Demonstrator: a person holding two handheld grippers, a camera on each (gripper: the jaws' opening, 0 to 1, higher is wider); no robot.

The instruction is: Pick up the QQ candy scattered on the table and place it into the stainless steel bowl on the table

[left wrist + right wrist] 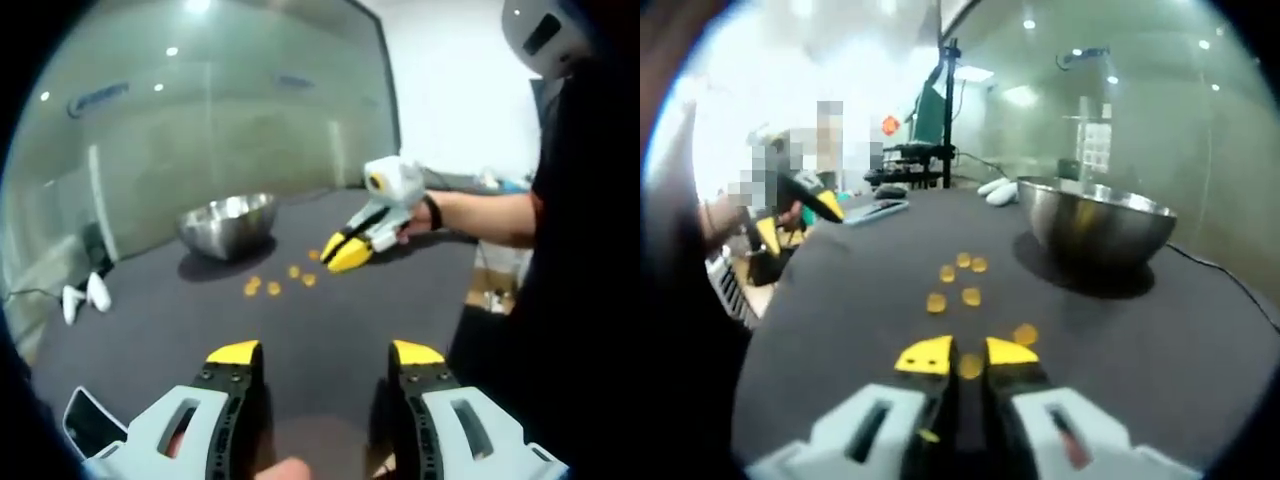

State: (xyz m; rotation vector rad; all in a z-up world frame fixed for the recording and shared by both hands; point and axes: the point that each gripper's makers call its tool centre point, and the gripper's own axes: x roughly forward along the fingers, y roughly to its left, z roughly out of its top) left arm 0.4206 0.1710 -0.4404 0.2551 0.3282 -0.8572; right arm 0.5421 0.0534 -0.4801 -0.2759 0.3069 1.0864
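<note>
Left gripper [327, 352], in the left gripper view, hangs with its yellow-tipped jaws spread wide over the dark table [180, 320], well short of the QQ candy [274, 288] scattered near the stainless steel bowl [228, 225], while the right gripper [347, 250], held in a person's hand [412, 222], tips down just beside the candies. Seen in the right gripper view, the right gripper [968, 358] has its jaws nearly pressed together around one QQ candy piece [969, 366] on the table [1200, 350], with more pieces ahead and the bowl [1095, 222] to the right.

Dark grey desk [330, 330], greenish glass partition wall [220, 120] behind with ceiling-light reflections, white wall [450, 90] at side, black stand [948, 110], possibly shelving, at far end.
</note>
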